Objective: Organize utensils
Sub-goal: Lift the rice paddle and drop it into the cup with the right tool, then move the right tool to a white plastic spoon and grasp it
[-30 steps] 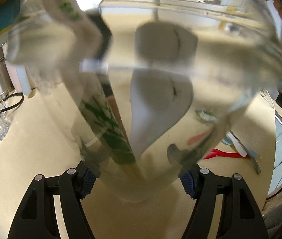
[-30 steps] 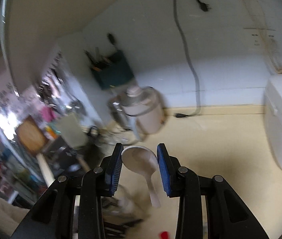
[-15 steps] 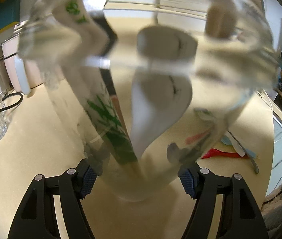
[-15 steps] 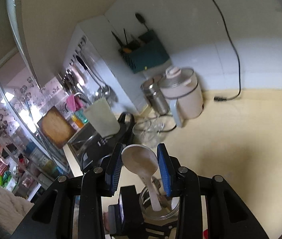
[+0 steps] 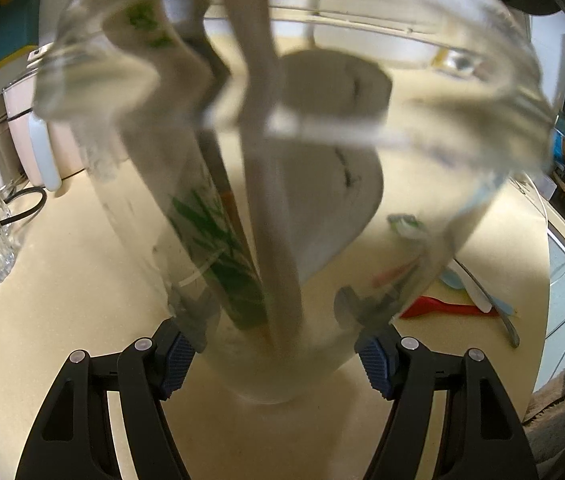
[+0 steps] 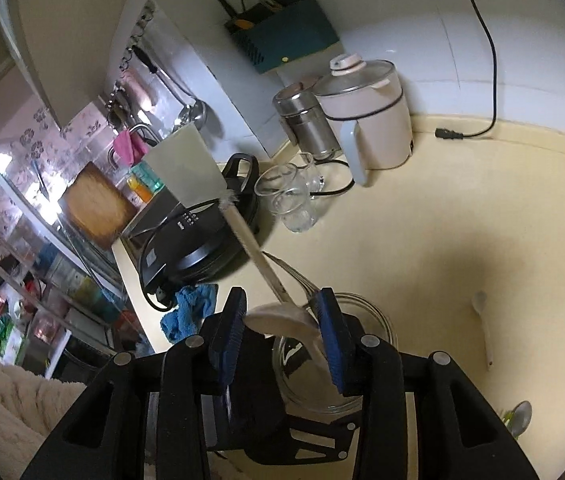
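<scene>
My left gripper (image 5: 274, 356) is shut on the base of a clear glass jar (image 5: 462, 140), which fills the left wrist view. Inside it stand a green-leaf patterned handle (image 5: 218, 240), a dark handle and the beige handle of a white spoon (image 5: 270, 216) that reaches the bottom. In the right wrist view my right gripper (image 6: 280, 328) hovers over the jar's rim (image 6: 378, 320). Its jaws are opening, and the spoon's bowl (image 6: 282, 322) lies tilted between the pads, still touching both. A pale spatula (image 6: 186, 168) sticks out of the jar.
On the beige counter lie a red utensil (image 5: 442, 308), a loose white spoon (image 6: 482, 320) and a metal spoon (image 6: 522, 412). Drinking glasses (image 6: 294, 200), a white kettle (image 6: 370, 112), a black appliance (image 6: 202, 248) and a blue cloth (image 6: 190, 312) stand at the back and left.
My right gripper came down over the jar and the spoon's handle slid inside to the bottom. The spoon's bowl tipped flatter between the pads. The left gripper and jar stayed put.
</scene>
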### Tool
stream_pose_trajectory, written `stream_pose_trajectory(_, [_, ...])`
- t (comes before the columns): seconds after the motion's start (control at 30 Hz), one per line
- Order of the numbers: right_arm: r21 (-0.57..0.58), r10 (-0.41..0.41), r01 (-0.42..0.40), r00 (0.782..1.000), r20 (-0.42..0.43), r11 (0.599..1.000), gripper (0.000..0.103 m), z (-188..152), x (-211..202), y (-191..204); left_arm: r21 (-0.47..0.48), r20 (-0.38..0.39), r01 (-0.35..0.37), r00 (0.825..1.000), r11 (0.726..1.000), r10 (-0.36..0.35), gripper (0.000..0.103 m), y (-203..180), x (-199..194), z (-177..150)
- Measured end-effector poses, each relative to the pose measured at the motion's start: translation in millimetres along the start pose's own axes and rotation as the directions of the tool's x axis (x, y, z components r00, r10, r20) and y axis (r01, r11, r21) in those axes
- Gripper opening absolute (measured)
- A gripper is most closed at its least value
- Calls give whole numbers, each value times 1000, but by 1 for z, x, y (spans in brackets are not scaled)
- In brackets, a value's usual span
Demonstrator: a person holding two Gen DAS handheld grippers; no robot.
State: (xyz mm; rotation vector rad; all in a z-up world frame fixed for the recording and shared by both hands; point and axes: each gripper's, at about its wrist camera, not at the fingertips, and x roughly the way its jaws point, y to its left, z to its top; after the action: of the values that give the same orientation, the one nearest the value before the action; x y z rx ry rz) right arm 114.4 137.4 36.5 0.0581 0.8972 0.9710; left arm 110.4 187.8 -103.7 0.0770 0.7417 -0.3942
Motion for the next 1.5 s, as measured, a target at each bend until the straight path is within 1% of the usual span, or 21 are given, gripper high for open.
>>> stream_pose_trajectory(0.17, [-4, -54, 55, 997, 51, 998, 38, 6, -21, -6, 1, 0, 1, 1000, 1000, -1, 73, -1, 1, 0])
stream_pose_trajectory(0.27, [29, -90, 88, 993, 78, 996, 39, 6, -36, -20, 1, 0, 1, 1000, 1000, -1, 73, -1, 1, 0])
stream_pose_trajectory(0.33, [66, -135, 129, 987, 85, 989, 39, 5, -46, -34, 2, 0, 1, 1000, 1000, -1, 73, -1, 1, 0])
stream_pose_trajectory(0.47, [134, -239, 228, 969, 67, 964, 39, -4, -59, -63, 2, 0, 2, 1000, 1000, -2, 73, 0, 1, 0])
stream_pose_trajectory(0.57, [188, -280, 267, 959, 45, 945, 39, -15, -68, -84, 2, 0, 2, 1000, 1000, -2, 73, -1, 1, 0])
stream_pose_trajectory(0.7, [218, -343, 337, 939, -9, 916, 39, -31, -69, -104, 1, -1, 2, 1000, 1000, -2, 73, -1, 1, 0])
stream_pose_trajectory(0.77, [226, -359, 358, 933, -39, 906, 39, -37, -66, -112, 2, -1, 1, 1000, 1000, -1, 73, -2, 1, 0])
stream_pose_trajectory(0.87, [210, -402, 413, 911, -95, 886, 39, -44, -56, -119, 2, 0, 1, 1000, 1000, -1, 73, -2, 1, 0])
stream_pose_trajectory(1.0, [185, -406, 427, 903, -140, 885, 39, -49, -40, -127, 2, -1, 1, 1000, 1000, -1, 73, -2, 1, 0])
stream_pose_trajectory(1.1, [140, -438, 467, 878, -194, 873, 38, -50, -19, -136, 2, 0, 2, 1000, 1000, -2, 73, -2, 1, 0])
stream_pose_trajectory(1.17, [128, -439, 473, 870, -226, 872, 38, -51, -6, -142, 1, 0, 3, 1000, 1000, -3, 73, -2, 1, 0])
stream_pose_trajectory(1.23, [100, -449, 486, 856, -256, 868, 38, -48, 9, -147, -2, 0, 5, 1000, 1000, -5, 73, -5, 2, 0])
stream_pose_trajectory(1.33, [43, -477, 506, 836, -272, 861, 38, -41, 26, -150, -6, 1, 8, 1000, 1000, -8, 73, -4, 1, 0])
stream_pose_trajectory(1.43, [-38, -508, 521, 809, -294, 853, 38, -32, 50, -155, -10, 2, 12, 1000, 1000, -12, 73, -2, 0, -1])
stream_pose_trajectory(1.5, [-66, -512, 519, 802, -310, 852, 38, -29, 65, -159, -14, 1, 16, 1000, 1000, -16, 73, 1, -2, -2])
